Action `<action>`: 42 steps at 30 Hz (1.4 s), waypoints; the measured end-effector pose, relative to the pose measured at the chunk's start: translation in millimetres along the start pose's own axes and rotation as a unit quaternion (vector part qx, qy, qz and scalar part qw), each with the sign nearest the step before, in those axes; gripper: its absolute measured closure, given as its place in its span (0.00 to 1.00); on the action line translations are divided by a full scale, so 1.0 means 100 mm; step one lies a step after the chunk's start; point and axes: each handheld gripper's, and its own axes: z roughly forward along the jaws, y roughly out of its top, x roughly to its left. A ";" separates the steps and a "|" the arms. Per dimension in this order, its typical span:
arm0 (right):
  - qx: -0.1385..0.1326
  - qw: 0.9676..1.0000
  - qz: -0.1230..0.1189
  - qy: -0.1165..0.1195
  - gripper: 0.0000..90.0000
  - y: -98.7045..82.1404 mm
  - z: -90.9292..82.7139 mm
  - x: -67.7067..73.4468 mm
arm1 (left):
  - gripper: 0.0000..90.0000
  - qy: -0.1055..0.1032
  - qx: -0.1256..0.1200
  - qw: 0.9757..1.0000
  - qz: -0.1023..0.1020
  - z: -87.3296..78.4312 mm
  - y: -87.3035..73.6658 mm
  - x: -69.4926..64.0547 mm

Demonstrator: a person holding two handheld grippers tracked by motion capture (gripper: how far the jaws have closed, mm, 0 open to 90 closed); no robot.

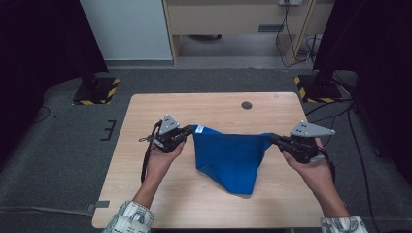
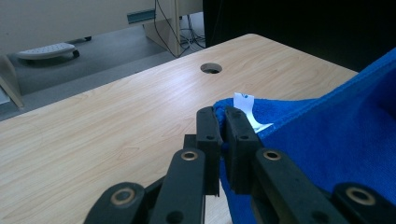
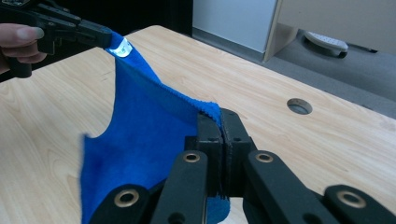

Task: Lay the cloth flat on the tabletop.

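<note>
A blue cloth (image 1: pixel 227 160) is pinched at one top corner by the left gripper (image 1: pixel 190 129) and at the other by the right gripper (image 1: pixel 273 138), stretched level between them, its lower point sagging toward the table's (image 1: pixel 145 184) near edge.

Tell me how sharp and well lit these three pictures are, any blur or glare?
High view: soft and low in detail, dark corners, evenly lit table. Left gripper view: blue cloth crisp, no glare. Right gripper view: near tongs sharp, the cloth's hanging edge slightly blurred.
</note>
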 end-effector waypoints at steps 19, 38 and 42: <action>0.012 0.999 0.045 -0.010 0.98 -0.30 0.44 -0.37 | 0.95 0.006 0.000 1.000 -0.007 0.01 0.00 0.03; -0.011 1.000 0.023 -0.006 0.98 -0.15 0.24 -0.23 | 0.95 0.004 -0.013 1.000 -0.012 -0.08 0.05 0.01; -0.015 1.000 0.017 -0.005 0.98 -0.14 0.20 -0.20 | 0.95 0.006 -0.017 1.000 -0.014 -0.14 0.06 -0.01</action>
